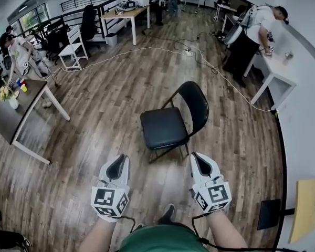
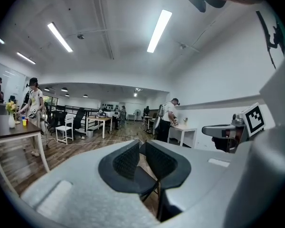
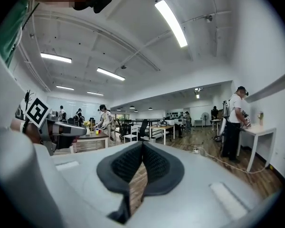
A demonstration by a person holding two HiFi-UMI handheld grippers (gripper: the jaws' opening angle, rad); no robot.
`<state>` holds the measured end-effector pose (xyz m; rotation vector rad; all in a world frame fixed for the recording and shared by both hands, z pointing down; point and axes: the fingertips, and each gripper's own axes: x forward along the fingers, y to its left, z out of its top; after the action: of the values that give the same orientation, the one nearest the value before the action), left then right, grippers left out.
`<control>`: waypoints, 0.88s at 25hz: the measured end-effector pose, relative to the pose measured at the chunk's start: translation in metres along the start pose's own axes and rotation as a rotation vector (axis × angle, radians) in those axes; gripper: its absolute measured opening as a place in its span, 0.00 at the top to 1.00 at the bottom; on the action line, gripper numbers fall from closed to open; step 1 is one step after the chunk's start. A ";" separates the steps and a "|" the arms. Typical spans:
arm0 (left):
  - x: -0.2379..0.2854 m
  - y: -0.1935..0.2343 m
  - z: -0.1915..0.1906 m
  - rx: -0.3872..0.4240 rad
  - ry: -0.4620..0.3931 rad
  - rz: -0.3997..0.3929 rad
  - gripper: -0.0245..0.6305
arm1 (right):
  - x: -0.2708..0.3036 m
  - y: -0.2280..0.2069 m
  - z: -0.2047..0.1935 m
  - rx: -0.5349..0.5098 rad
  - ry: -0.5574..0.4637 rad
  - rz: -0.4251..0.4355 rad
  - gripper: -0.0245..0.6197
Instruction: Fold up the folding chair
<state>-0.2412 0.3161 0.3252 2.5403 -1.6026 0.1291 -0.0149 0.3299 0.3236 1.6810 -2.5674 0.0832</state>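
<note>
– While the black folding chair with the padded seat and thin metal-tube frame (image 1: 165,126) stands fully unfolded on the wood-plank floor (image 1: 89,130) straight ahead of you, neither tool touches it, so your job right now is the approach.

– Agreed. Its rounded black backrest (image 1: 195,101) is on the far right side, with the seat reaching toward you and to the left. I judge you would do best to take the top of the backrest with one tool and lift the seat's front edge with the other.

– Your white left gripper (image 1: 118,164) has its jaws all but together, with nothing clamped. In the left gripper view the chair seat (image 2: 142,180) shows just past the tips. Your white right gripper (image 1: 200,161) has its pads pressed together and is empty too.

– So spread both pairs of jaws before you arrive. Closed tips can only push the frame, and a light chair will likely skid on smooth planks.

– Pinch the tube, not a hinge. Steady the back first, then swing the seat up toward it.

– Your dark shoe (image 1: 167,213) is close behind the tools, so leave the legs room to fold. The white cable (image 1: 147,49) lies well beyond the chair and should not snag.
</note>
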 end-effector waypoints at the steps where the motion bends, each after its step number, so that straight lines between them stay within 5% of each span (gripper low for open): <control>1: 0.007 -0.004 0.000 0.004 0.005 0.009 0.89 | 0.003 -0.007 -0.001 -0.003 0.000 0.021 0.96; 6: 0.041 -0.025 0.006 0.027 0.012 0.041 0.89 | 0.014 -0.035 -0.002 -0.095 0.005 0.089 0.96; 13: 0.077 -0.043 0.008 0.035 0.016 0.056 0.89 | 0.025 -0.068 -0.005 -0.098 0.014 0.135 0.96; 22: 0.119 -0.032 0.010 0.043 0.026 0.057 0.89 | 0.053 -0.095 -0.010 -0.117 0.039 0.112 0.96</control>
<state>-0.1611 0.2218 0.3307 2.5146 -1.6811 0.2040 0.0516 0.2443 0.3390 1.4810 -2.5817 -0.0274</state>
